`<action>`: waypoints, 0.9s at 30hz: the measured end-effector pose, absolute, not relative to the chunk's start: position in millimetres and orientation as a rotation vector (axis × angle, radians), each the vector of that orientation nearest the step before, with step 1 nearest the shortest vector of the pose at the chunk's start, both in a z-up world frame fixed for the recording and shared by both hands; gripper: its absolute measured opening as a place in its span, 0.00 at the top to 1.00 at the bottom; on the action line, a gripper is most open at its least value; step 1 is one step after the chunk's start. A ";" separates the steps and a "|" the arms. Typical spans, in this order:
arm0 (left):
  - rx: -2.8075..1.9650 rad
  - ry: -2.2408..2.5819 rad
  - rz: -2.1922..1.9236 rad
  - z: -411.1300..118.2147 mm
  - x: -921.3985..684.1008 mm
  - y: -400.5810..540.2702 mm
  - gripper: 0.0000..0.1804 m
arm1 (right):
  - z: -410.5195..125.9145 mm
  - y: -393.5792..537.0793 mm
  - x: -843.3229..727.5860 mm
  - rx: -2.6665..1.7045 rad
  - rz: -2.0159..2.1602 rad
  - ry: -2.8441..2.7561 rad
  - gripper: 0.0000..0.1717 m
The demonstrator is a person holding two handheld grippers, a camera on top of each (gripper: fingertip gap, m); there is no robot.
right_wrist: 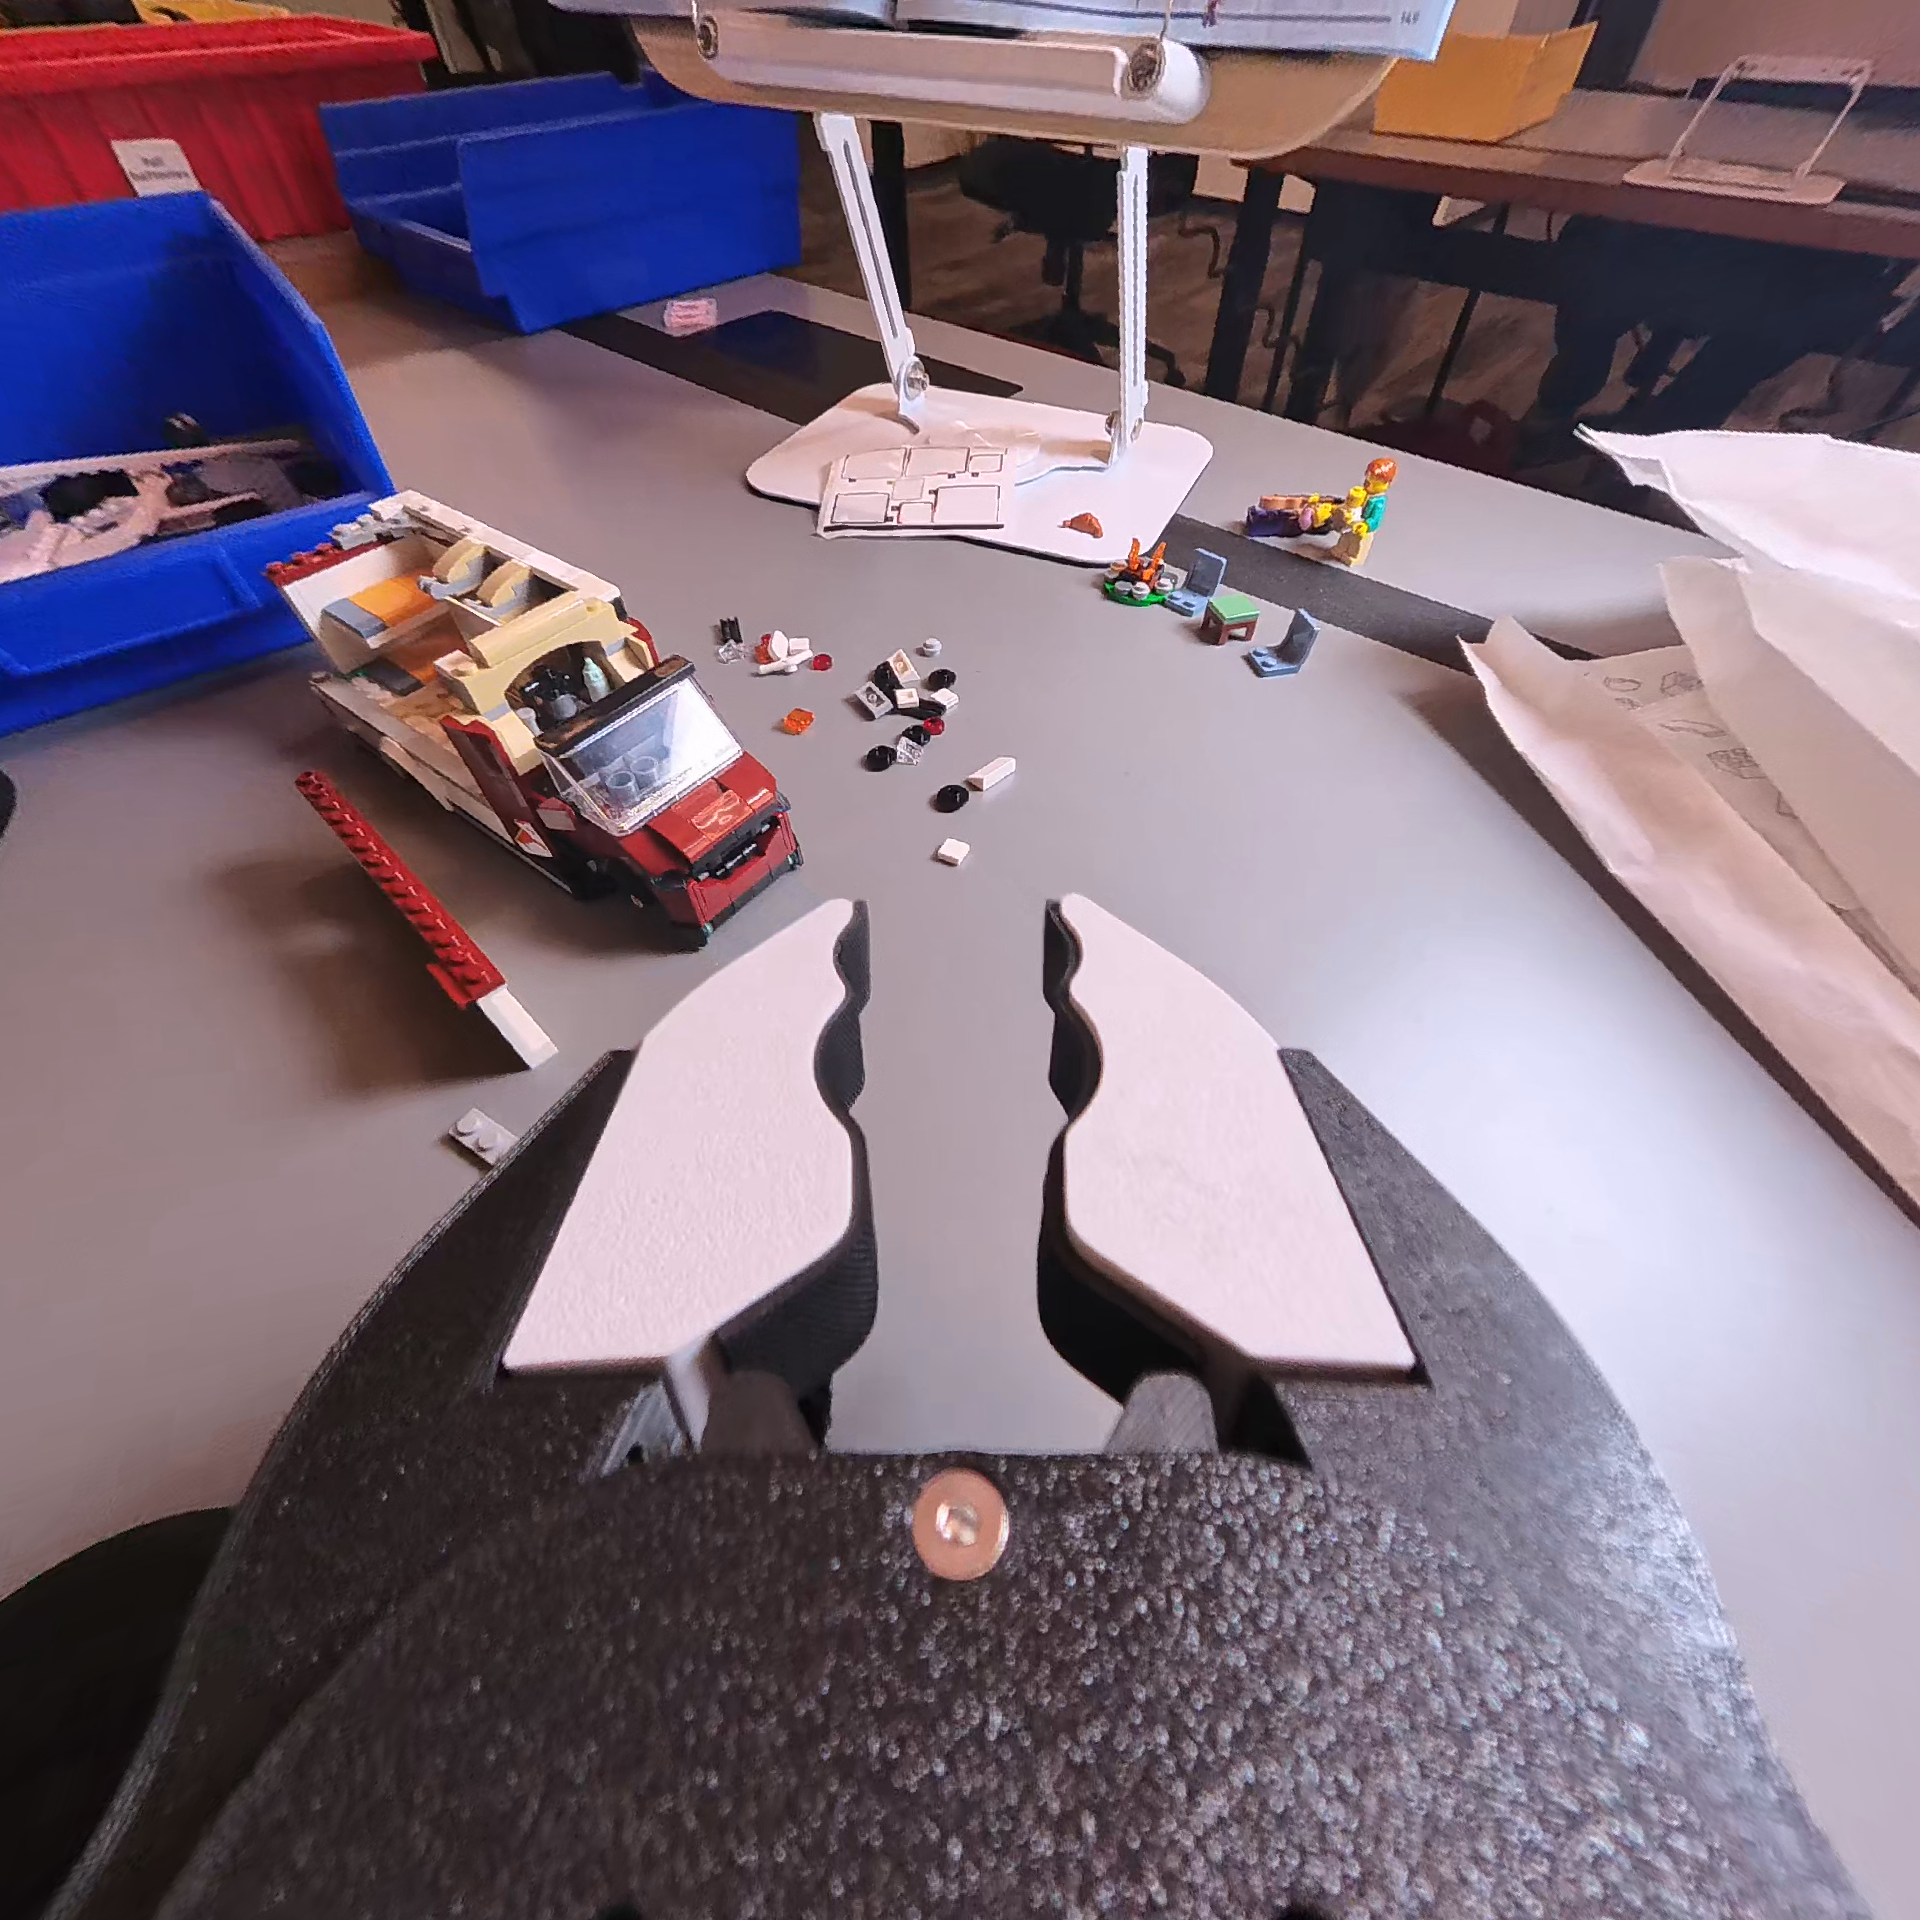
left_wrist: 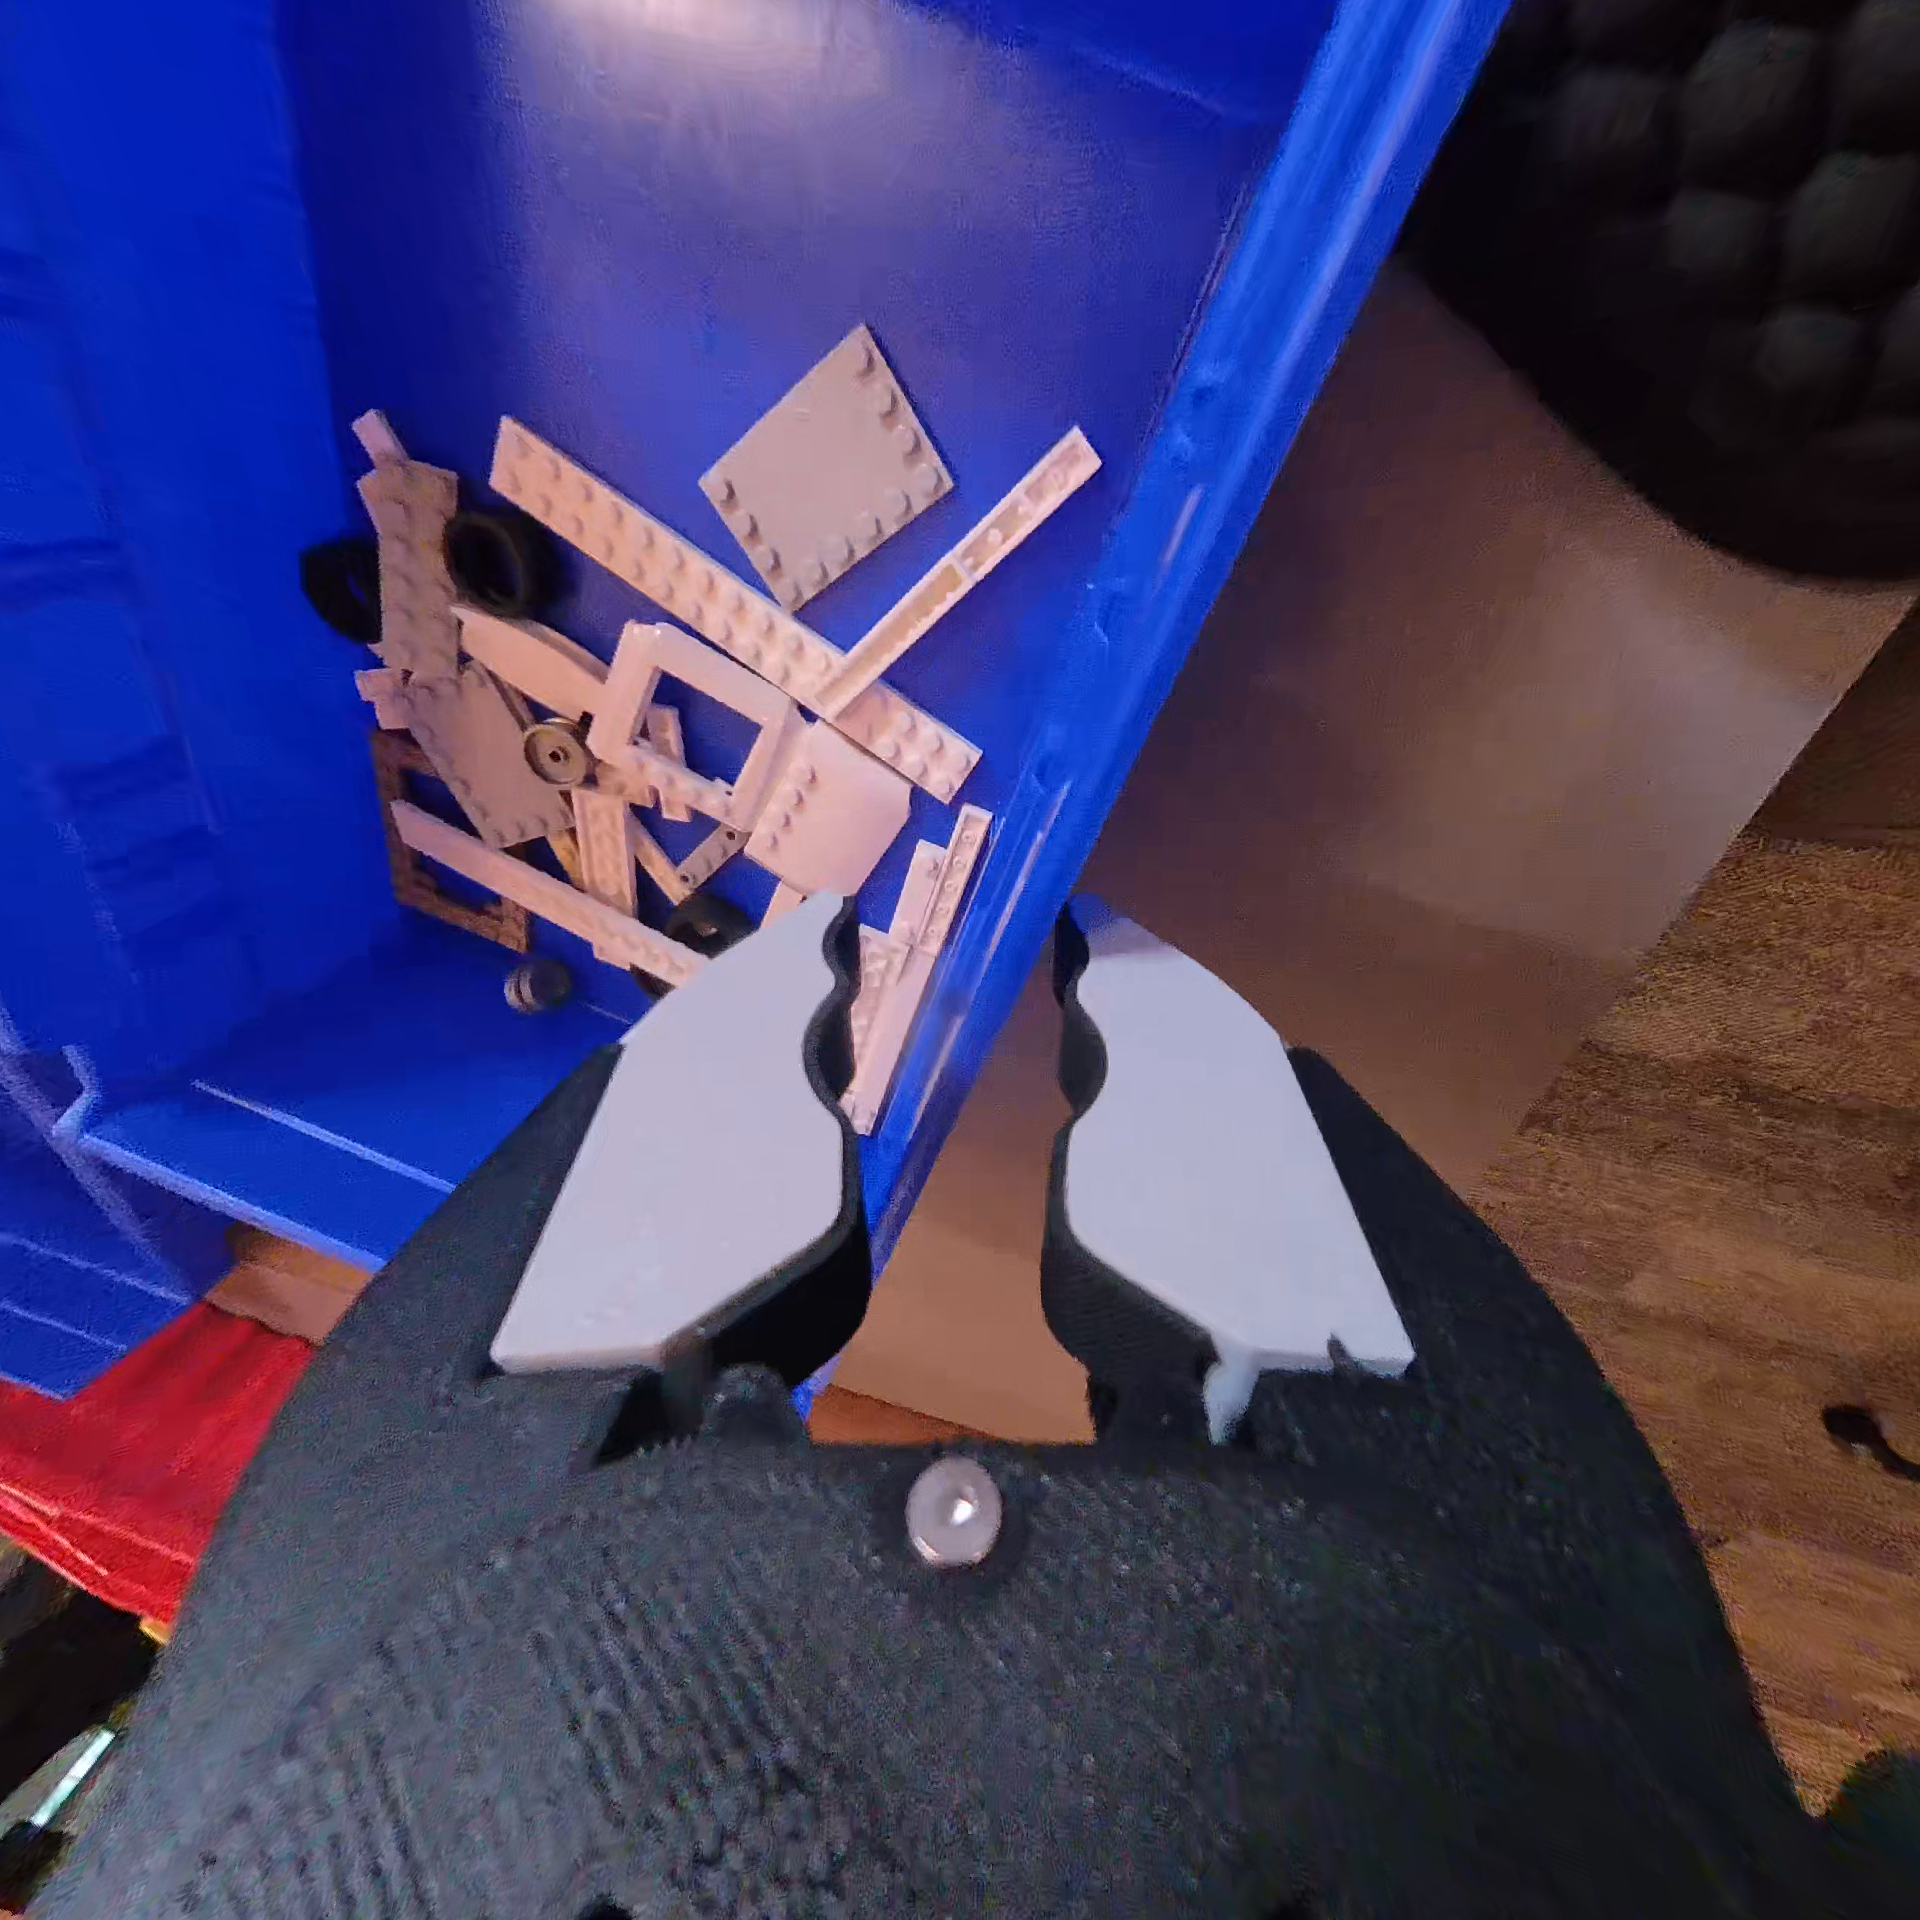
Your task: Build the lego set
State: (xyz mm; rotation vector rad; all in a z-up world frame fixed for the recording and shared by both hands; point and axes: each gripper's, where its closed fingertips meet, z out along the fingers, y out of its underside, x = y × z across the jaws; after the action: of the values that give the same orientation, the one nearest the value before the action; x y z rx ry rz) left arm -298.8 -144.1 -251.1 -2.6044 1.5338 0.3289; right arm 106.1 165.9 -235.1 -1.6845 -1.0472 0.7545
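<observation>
— Left gripper (left_wrist: 951,925): spread, nothing clamped, straddling the side wall of a blue bin (left_wrist: 1195,582), one finger inside, one outside.
— Inside?
— White plates (left_wrist: 665,665) heaped on the bin floor, black tyres (left_wrist: 488,556) among them.
— Right gripper (right_wrist: 956,925)?
— Spread too, bare, above grey tabletop (right_wrist: 1299,883). Nearest: small white tile (right_wrist: 953,852); toy camper van (right_wrist: 551,727) just left; dark red plate strip (right_wrist: 405,894) beyond.

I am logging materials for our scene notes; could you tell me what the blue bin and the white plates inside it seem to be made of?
Blue bin: apparently moulded plastic, smooth and semi-glossy, with soft light sheen on its wall. White plates: likely hard plastic building-brick pieces, matte to satin, with rows of moulded studs.
</observation>
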 end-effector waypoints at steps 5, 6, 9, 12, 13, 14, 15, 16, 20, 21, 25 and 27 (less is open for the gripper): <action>-2.567 1.554 0.324 -268.0 -301.9 -143.6 0.93 | -239.2 170.9 108.0 -1.719 0.736 -1.023 0.82; -2.594 1.502 0.276 -268.9 -297.2 -144.0 0.95 | -240.3 171.7 107.7 -1.725 0.734 -1.021 0.82; -2.659 1.325 0.204 -268.8 -281.8 -140.2 0.95 | -242.6 173.4 106.8 -1.741 0.722 -1.019 0.82; -2.642 1.231 0.178 -268.7 -275.6 -132.1 0.95 | -243.6 174.3 106.3 -1.750 0.719 -1.015 0.82; -2.636 1.223 0.174 -268.8 -275.6 -131.0 0.95 | -243.6 174.3 106.0 -1.752 0.716 -1.016 0.82; -2.627 1.223 0.173 -268.8 -275.3 -130.5 0.95 | -243.2 174.2 105.8 -1.751 0.714 -1.017 0.82; -2.619 1.230 0.180 -268.8 -275.3 -130.5 0.95 | -242.5 173.9 105.5 -1.750 0.712 -1.017 0.82; -2.602 1.253 0.193 -268.8 -275.4 -130.5 0.95 | -241.6 173.7 105.3 -1.748 0.711 -1.017 0.82; -2.418 1.531 0.256 -268.9 -273.7 -134.6 0.95 | -237.8 172.8 104.9 -1.734 0.712 -1.013 0.82; -2.355 1.619 0.259 -269.1 -271.9 -136.8 0.94 | -237.4 172.6 105.0 -1.731 0.712 -1.012 0.82; -2.188 1.819 0.227 -268.5 -269.4 -146.2 0.94 | -237.0 171.7 106.6 -1.722 0.721 -1.005 0.82; -2.162 1.856 0.224 -268.9 -271.0 -149.6 0.94 | -236.7 171.5 107.3 -1.717 0.728 -1.002 0.82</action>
State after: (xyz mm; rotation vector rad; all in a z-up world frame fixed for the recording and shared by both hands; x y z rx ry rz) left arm -271.0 -149.6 -268.9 -2.1620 1.8563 0.2241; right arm 107.3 171.5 -236.7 -1.7168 -1.0022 0.7279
